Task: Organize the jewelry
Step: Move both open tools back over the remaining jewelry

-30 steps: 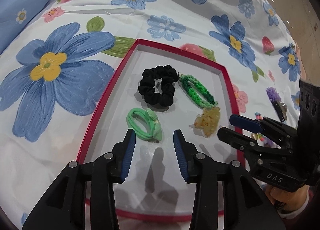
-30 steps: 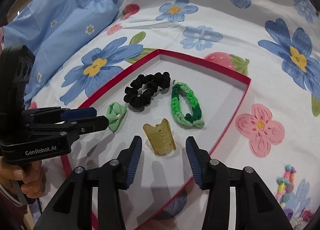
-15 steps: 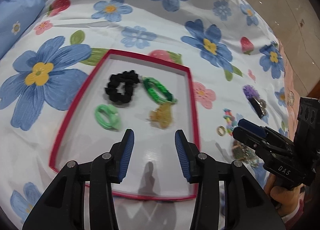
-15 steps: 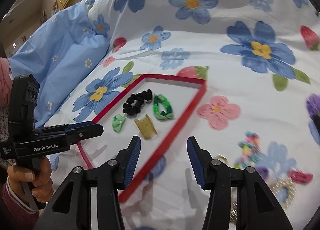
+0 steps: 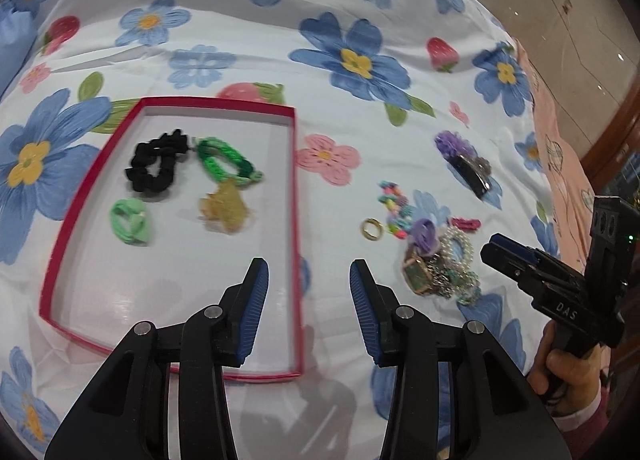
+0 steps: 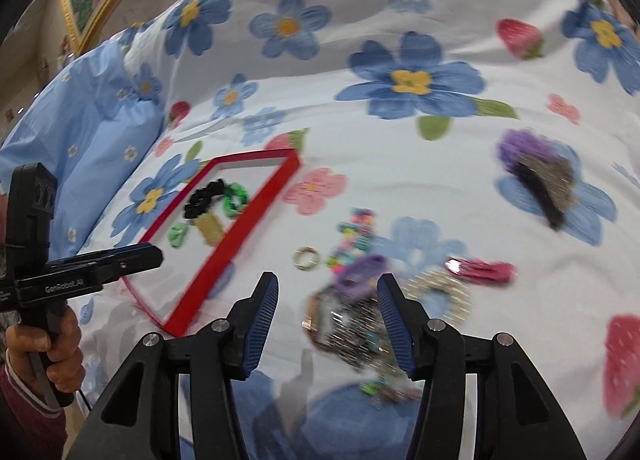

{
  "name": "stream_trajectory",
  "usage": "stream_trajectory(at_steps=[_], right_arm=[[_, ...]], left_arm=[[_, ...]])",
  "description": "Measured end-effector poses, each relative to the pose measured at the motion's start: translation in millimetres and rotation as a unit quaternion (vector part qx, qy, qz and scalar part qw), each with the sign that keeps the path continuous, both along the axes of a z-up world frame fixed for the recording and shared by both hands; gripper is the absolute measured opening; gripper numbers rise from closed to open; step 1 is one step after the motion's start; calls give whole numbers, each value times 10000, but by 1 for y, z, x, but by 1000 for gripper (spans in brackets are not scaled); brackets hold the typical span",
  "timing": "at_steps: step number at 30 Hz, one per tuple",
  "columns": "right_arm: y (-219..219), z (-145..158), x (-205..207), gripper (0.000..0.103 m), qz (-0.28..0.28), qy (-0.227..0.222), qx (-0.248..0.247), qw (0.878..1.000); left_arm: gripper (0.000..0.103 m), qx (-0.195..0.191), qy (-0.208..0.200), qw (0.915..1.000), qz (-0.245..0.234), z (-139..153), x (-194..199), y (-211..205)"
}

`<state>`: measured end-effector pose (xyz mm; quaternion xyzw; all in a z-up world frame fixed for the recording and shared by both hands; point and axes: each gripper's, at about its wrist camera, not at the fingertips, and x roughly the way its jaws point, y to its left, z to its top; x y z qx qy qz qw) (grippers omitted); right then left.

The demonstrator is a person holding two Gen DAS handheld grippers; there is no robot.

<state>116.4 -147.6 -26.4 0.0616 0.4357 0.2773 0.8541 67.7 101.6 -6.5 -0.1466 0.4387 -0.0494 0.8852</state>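
A red-rimmed white tray (image 5: 294, 187) lies on the floral bedsheet. It holds a black scrunchie (image 5: 156, 165), a braided green hair tie (image 5: 228, 163), a light green hair tie (image 5: 130, 221) and a yellow claw clip (image 5: 224, 207). To its right lie a gold ring (image 5: 372, 228), a coloured bead bracelet (image 5: 394, 207) and a pile with a watch and pearls (image 5: 440, 264). My left gripper (image 5: 308, 296) is open and empty over the tray's right rim. My right gripper (image 6: 326, 324) is open and empty just before the pile (image 6: 352, 320); the tray (image 6: 256, 211) is to its left.
A purple scrunchie with a black hair clip (image 5: 466, 163) lies further right, also in the right wrist view (image 6: 536, 175). A pink clip (image 6: 482, 270) lies by the pearls. A blue pillow (image 6: 80, 131) sits at the left. The bed's edge drops off at the far right (image 5: 568, 139).
Both grippers have pulled back and swung right, away from the tray. The loose jewelry pile has come into view, and the right gripper now faces it. Both stay open.
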Motion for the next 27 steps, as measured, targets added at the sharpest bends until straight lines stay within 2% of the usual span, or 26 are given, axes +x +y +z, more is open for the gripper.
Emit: stream_trajectory(at_steps=[11,21,24,27], right_arm=[[-49,-13,-5,54,-449,130,-41,9989],[-67,-22,10,54,-631,183,-83,9978],[-68,-24,20,54,-551,175,-219,9981],[-66,-26,33,54,-240,82,-494,9985]], left_arm=[[41,78,118,9991,-388,-4,12,-39],[41,208,214,9975,-637,-7,45,-61],[41,178,318,9967,-730,-12,59,-65],[41,189,384,9956,-835,-16,73,-70]])
